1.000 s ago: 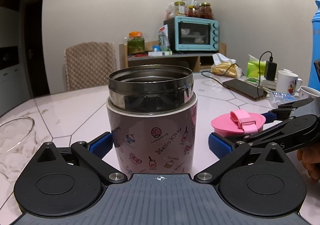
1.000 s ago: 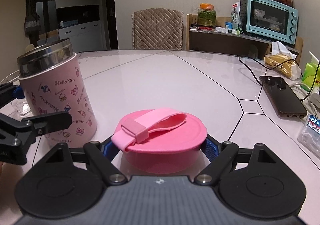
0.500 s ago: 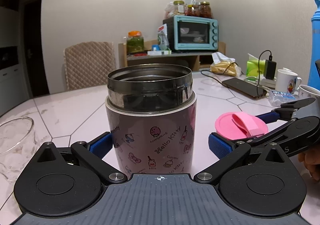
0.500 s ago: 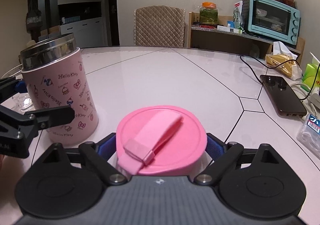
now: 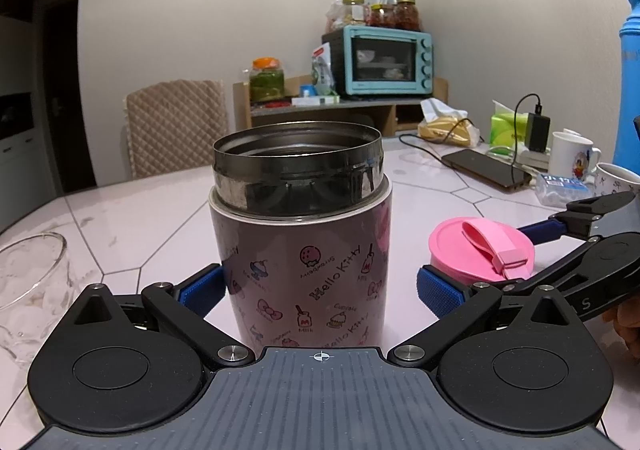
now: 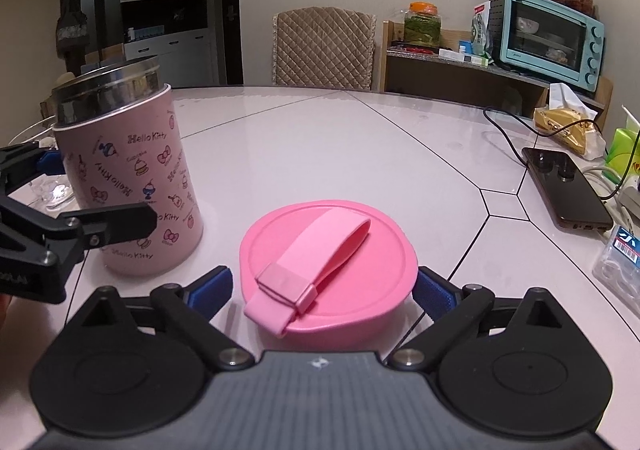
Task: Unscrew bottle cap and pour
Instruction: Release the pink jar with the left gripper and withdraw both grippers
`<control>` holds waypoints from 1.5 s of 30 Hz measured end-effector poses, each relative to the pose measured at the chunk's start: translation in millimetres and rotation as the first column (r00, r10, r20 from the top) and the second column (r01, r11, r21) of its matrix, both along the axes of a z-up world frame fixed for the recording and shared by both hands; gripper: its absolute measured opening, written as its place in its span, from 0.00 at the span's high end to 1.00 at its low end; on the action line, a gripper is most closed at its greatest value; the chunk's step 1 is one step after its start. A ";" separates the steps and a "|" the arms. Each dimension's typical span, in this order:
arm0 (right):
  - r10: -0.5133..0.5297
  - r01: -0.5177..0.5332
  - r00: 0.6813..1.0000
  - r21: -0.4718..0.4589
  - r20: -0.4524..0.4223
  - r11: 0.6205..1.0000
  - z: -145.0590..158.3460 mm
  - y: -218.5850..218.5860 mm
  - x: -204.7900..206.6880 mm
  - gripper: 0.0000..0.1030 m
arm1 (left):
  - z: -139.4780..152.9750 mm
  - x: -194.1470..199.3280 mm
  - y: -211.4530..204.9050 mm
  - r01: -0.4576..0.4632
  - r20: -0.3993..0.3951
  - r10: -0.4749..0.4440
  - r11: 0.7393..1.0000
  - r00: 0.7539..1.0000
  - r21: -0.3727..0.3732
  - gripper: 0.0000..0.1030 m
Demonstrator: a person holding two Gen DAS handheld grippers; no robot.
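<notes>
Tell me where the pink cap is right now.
Off the jar, between the right gripper's fingers: the pink cap sits to the right of the Hello Kitty jar.

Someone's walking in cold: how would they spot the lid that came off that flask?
On the pale marble table, right of the open Hello Kitty flask, lies the pink lid between the right gripper pads. Only it is round, flat, with a strap loop.

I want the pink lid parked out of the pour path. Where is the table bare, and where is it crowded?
Bare tabletop runs from beyond the pink lid to the quilted chair, bordered by the Hello Kitty jar and the phone. Crowded: the right edge with phone, cables, mug; and left of the jar, the glass bowl.
</notes>
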State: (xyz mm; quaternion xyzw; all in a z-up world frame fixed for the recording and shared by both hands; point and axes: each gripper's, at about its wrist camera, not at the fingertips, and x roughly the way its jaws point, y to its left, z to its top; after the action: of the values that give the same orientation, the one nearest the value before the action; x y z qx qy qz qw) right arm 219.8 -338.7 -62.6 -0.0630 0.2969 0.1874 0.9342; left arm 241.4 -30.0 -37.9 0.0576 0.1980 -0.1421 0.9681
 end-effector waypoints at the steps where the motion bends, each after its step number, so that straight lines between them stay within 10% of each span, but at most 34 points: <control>1: 0.000 0.000 1.000 -0.001 -0.001 1.000 0.1 -0.2 -0.3 0.04 | -0.3 -0.6 0.5 0.000 -0.003 0.000 1.000 1.000 0.002 0.00; 45: -0.054 0.054 0.998 0.033 0.014 0.998 6.5 -17.9 -45.0 0.00 | -2.4 -45.5 14.5 -0.015 -0.006 0.016 0.999 1.000 0.037 0.00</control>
State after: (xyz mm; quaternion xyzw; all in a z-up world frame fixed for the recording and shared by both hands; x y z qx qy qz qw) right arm 174.8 -356.5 -56.2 -0.0411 0.2886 0.1665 0.9420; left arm 195.9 -15.5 -40.3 0.0735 0.2039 -0.1310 0.9674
